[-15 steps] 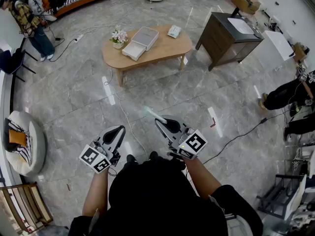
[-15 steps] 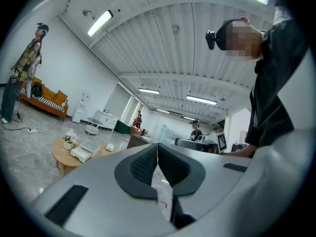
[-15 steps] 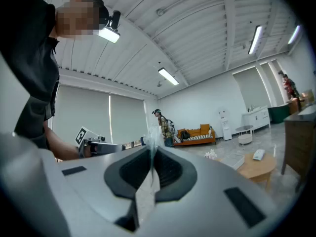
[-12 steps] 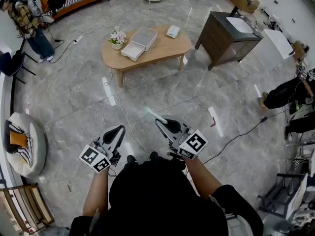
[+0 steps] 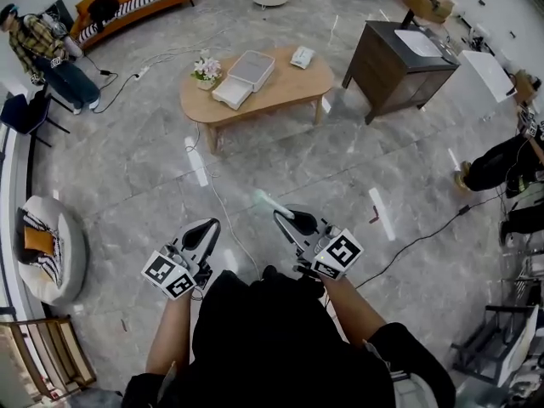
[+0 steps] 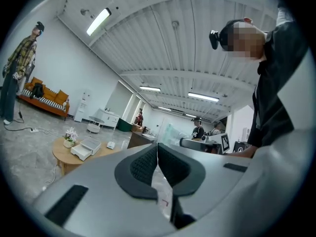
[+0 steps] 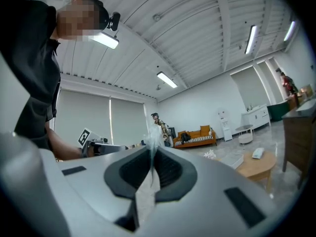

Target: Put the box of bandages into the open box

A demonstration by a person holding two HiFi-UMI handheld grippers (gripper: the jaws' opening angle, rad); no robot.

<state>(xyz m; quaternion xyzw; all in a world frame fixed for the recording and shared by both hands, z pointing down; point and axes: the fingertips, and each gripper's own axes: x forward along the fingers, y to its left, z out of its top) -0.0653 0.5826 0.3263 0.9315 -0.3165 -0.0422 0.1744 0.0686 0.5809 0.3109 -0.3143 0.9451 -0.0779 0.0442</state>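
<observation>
- Left gripper (image 5: 206, 226): held level over the floor, well short of the worktop (image 5: 289, 90). The left gripper view (image 6: 157, 152) shows its jaws clenched together with nothing between them.
- Right gripper (image 5: 285, 218): also level, beside the left one. Its jaws (image 7: 150, 154) are pinched on a thin translucent strip (image 7: 146, 179) that juts past the tips.
- Box of bandages (image 5: 302, 56): a small pale pack lying flat near the far right end of the worktop, untouched.
- Open box (image 5: 254, 65): white, at the middle of the worktop, with its lid lying toward the near edge. It stands apart from the box of bandages.
- Potted flowers (image 5: 206, 66): near the left end, just beside the open box.
- Step in hand, as judged: the approach, since neither gripper is within reach of the worktop.
- A cable (image 5: 219, 206) runs across the floor between the person and the worktop and is best stepped over.
- Technique: the right gripper suits the pick, as the pack lies at the right end. It would first have to shed the strip and spread its jaws.
- The jaws should come in level from the near edge and close across the pack's narrow sides.
- The carry goes leftward, low over the worktop and short of the flowers. Release belongs above the open cavity, not over the lid.
</observation>
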